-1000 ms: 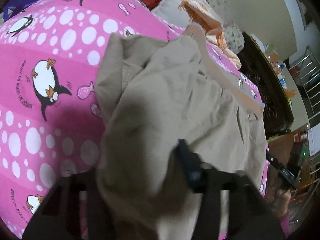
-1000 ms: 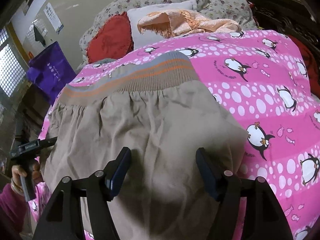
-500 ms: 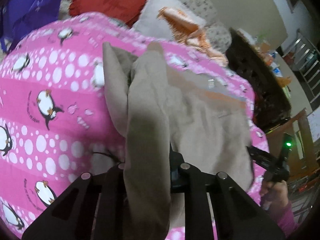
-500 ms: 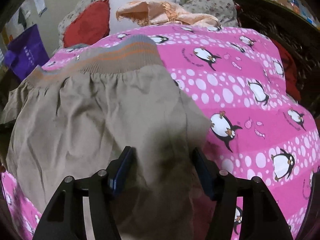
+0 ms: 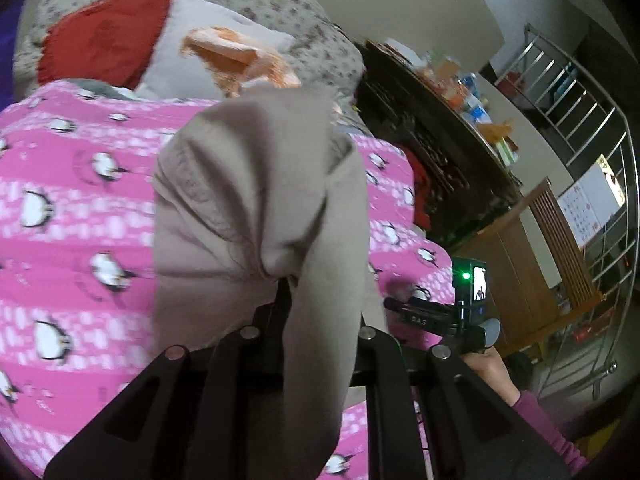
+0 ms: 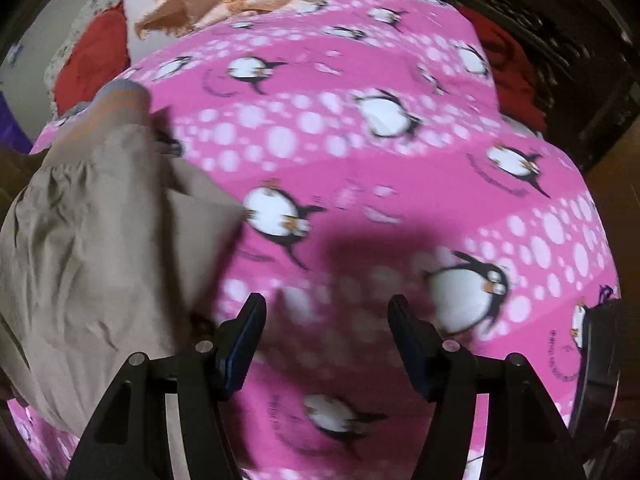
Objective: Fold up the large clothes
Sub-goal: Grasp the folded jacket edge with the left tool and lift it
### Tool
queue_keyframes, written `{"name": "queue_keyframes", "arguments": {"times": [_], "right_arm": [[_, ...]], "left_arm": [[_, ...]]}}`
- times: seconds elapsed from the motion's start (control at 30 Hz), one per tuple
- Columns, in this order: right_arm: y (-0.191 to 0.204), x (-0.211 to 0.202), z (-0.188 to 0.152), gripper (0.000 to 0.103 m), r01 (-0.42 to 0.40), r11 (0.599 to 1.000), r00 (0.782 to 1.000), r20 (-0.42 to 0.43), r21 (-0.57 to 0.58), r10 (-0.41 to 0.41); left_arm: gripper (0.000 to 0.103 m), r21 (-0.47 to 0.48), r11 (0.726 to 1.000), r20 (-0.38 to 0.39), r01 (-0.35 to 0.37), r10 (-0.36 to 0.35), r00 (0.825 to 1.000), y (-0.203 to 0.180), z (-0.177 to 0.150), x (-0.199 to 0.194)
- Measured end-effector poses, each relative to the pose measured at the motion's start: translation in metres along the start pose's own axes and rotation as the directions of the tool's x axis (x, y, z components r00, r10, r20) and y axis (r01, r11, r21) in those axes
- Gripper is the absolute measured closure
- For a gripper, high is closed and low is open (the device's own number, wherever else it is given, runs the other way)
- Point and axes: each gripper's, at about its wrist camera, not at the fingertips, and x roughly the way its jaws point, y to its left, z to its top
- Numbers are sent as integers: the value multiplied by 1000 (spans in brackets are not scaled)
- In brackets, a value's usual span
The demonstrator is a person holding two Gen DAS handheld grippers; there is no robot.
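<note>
A large beige garment (image 5: 256, 200) with a grey-and-orange ribbed waistband (image 6: 116, 100) lies on a pink penguin-print bedspread (image 6: 360, 152). My left gripper (image 5: 288, 284) is shut on a bunched fold of the beige garment and holds it lifted above the bed; cloth drapes over its fingers and hides the tips. My right gripper (image 6: 326, 316) is open and empty over bare bedspread, just right of the garment's edge (image 6: 120, 240). The right gripper's body also shows in the left wrist view (image 5: 440, 316).
A red cushion (image 5: 104, 48), a white pillow (image 5: 208, 28) and an orange cloth (image 5: 240, 60) lie at the head of the bed. Dark carved furniture (image 5: 432, 140) stands to the right, with a metal rack (image 5: 580, 120) beyond it.
My left gripper has closed on the beige cloth and lifted it up. My right gripper has moved right, off the garment, and is now over bare bedspread.
</note>
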Motion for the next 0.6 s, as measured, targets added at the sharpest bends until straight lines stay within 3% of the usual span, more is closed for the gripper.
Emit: {"name": "queue_keyframes", "arguments": {"times": [0.33,0.5,0.6], "right_arm": [[-41,-5,-7,38,-78,993,997,27,86,76],[-51,-1,-9,38,-124,981,992,45,150,118],[-56,-3,-10,38,-156,971,987,58,183,148]], "left_arm": [[96,72,996,-99,59,-52,994,-80,-20,81],[96,34,998,-176,43,-37,984,-77,-43,140],[96,67,998,-167,9,2,986,-81,-51,147]]}}
